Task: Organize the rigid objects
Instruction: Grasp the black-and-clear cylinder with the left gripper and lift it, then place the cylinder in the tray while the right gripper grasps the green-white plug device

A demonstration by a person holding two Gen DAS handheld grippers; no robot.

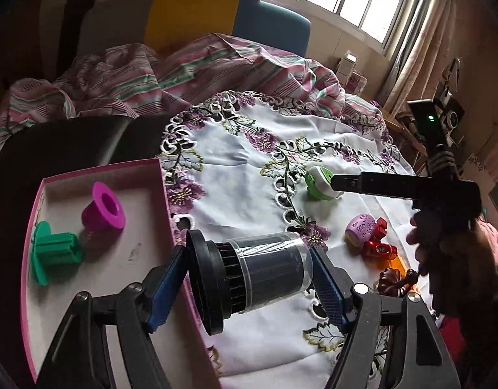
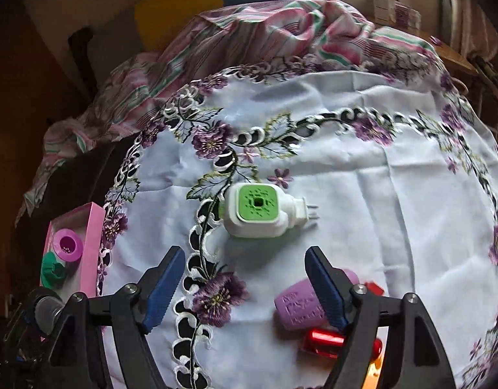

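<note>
- Two pieces already lie in the pink box (image 1: 158, 175) at the near left: a magenta flanged piece (image 1: 103, 206) and a green flanged piece (image 1: 54, 251), side by side on its floor, so this box looks like the collecting place.
- Left gripper (image 1: 249, 275) has its blue fingers (image 1: 166, 287) clamped on a black ribbed cylinder (image 1: 249, 272), one pad on the flanged end, the other on the clear-wrapped end. Held endwise like that, it hangs level right over the box's right wall, seemingly bound for the inside.
- Right gripper (image 2: 245, 287) stands with fingers (image 2: 163, 287) apart and nothing between them, hovering above the embroidered cloth (image 2: 394, 201) on the table.
- Just beyond those open fingers lies the green-and-white plug-in device (image 2: 257, 210), flat, prongs pointing right; it looks like the next pick, and gripping across its white body seems the sensible way.
- Near right, a lilac barrel-shaped piece (image 2: 297, 306) and a red metallic piece (image 2: 323, 340) lie touching, partly behind the right finger, still waiting on the cloth.
- Striped bedding (image 1: 125, 71) is bunched at the far edge, well apart from the work.
</note>
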